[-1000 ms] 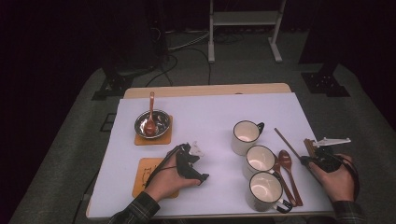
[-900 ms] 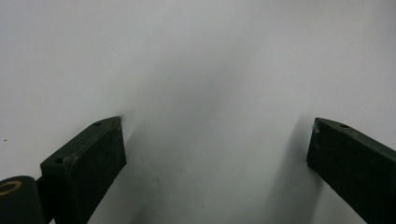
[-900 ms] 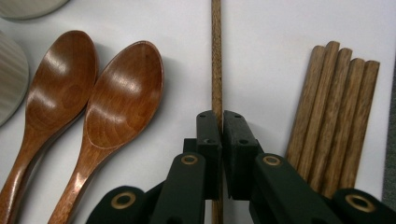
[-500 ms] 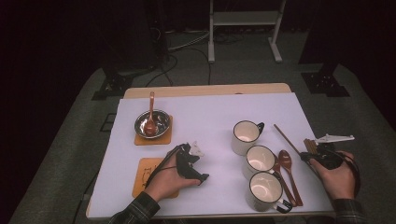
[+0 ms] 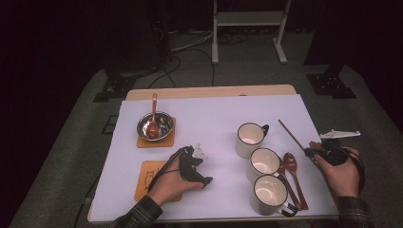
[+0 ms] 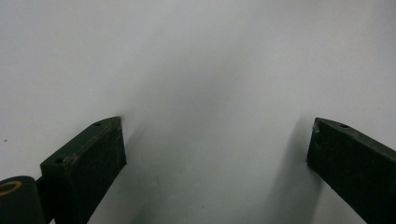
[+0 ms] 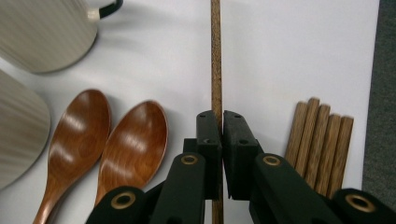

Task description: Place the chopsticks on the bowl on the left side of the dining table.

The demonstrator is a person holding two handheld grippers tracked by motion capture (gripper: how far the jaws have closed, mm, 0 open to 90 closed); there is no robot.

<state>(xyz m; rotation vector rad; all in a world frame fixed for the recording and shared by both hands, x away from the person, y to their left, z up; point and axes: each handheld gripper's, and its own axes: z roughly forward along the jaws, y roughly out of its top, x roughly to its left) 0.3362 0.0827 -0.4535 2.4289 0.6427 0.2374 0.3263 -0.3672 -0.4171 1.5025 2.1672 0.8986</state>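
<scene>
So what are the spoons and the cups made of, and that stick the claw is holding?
The two spoons look like wood with a shiny varnish: red-brown, with bright glints on the bowls. The cups seem to be enamel or glazed ceramic; they are cream with dark rims and handles, so it is hard to say which. The stick in the right gripper looks like bare, matte wood, speckled and rough.

Room dim and dark toward the frame edges; white surface evenly lit, soft shadows; left gripper view slightly blurred.
</scene>
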